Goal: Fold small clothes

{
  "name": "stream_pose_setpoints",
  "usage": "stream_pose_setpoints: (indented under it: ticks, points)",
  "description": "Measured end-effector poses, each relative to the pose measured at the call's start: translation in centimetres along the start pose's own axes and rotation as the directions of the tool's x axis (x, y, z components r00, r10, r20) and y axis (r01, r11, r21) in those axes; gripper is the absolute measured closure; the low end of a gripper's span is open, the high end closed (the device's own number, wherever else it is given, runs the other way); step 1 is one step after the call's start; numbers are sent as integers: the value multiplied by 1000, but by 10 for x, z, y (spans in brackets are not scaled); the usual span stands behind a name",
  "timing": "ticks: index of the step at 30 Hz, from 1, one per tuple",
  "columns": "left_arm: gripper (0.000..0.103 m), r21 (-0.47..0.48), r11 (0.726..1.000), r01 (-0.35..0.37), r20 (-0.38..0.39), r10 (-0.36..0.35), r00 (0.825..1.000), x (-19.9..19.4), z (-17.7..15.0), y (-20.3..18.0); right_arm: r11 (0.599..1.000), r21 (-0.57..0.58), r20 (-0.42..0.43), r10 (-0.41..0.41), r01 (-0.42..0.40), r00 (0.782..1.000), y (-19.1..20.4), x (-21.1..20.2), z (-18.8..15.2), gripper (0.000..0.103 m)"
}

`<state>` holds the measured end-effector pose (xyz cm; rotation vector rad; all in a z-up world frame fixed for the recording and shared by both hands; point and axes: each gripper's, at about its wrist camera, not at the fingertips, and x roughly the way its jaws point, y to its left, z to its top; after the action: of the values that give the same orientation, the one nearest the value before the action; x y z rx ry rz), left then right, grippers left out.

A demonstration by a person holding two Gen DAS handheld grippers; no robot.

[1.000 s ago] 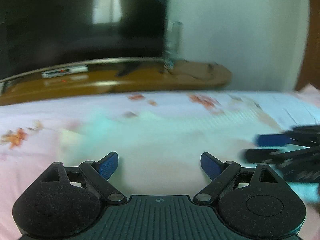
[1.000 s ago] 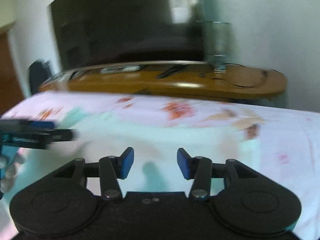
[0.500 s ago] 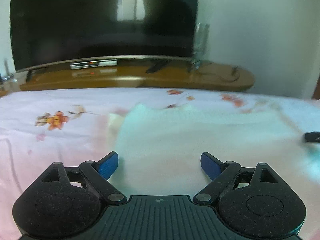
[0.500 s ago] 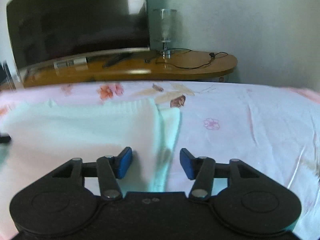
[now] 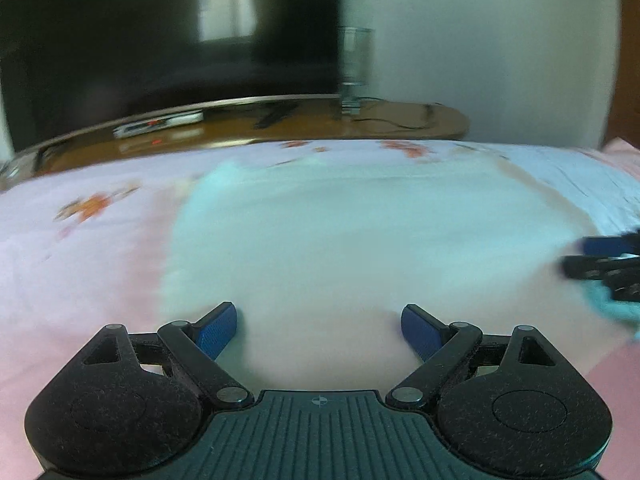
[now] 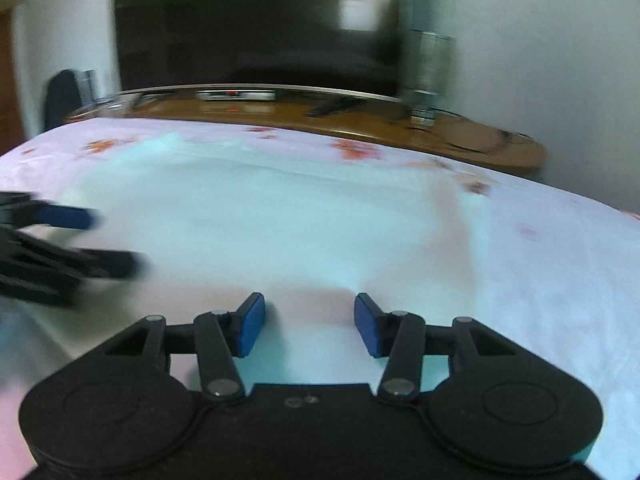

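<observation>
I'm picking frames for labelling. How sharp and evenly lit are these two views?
Left wrist view: the garment and the television are motion-blurred, with window glare on the screen; the left gripper itself is crisp. Right wrist view: equally smeared, and the garment looks washed out; only the right gripper stays sharp.

Garment [image 5: 340, 248] flat on bed [image 5: 80, 264]. Left claw [image 5: 319, 330] over its near left part, right claw [image 6: 309, 326] over near right. Behind bed: TV stand [image 5: 280, 128] with television [image 5: 160, 40]; glass [image 5: 354, 68] at television's right.
</observation>
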<state>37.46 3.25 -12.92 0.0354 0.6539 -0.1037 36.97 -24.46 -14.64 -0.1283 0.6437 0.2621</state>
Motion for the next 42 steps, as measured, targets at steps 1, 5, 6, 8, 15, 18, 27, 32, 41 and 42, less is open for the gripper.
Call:
stream_pose_setpoints:
  ticks: [1, 5, 6, 8, 15, 18, 27, 32, 41, 42]
  points:
    - [14, -26, 1000, -5, -7, 5, 1000, -3, -1, 9, 999, 20, -3, -34, 34, 999, -8, -2, -2, 56]
    - [14, -74, 997, 38, 13, -37, 999, -24, -2, 8, 996, 86, 10, 1, -1, 1000, -9, -21, 0, 52]
    - [14, -73, 995, 67, 23, -65, 998, -30, -2, 0, 995, 90, 25, 43, -45, 999, 0, -28, -1, 53]
    - [14, -42, 996, 80, 27, -79, 997, -38, -5, -21, 991, 69, 27, 115, -117, 993, 19, -38, -4, 55]
    - [14, 6, 1000, 19, -20, -19, 1000, -34, -27, -62, 991, 54, -30, 125, -123, 992, 54, -34, -21, 57]
    - [14, 10, 1000, -2, -14, 2, 1000, -37, -29, -60, 992, 54, -22, 118, -116, 993, 52, -37, -26, 56]
    - [14, -53, 998, -27, -10, 27, 1000, -47, -40, -13, 986, 168, -34, -13, 19, 999, -21, -53, -47, 58]
    - [14, -63, 997, -53, -22, 51, 998, -45, -34, -19, 992, 111, -48, -48, 53, 998, -8, -49, -36, 60]
    - [11, -56, 997, -46, -29, 45, 999, -41, -38, -16, 983, 180, -45, -16, 24, 999, -9, -51, -38, 60]
    - [10, -55, 997, -48, -28, 47, 999, -41, -38, -17, 981, 191, -19, -13, 16, 1000, -11, -55, -39, 59]
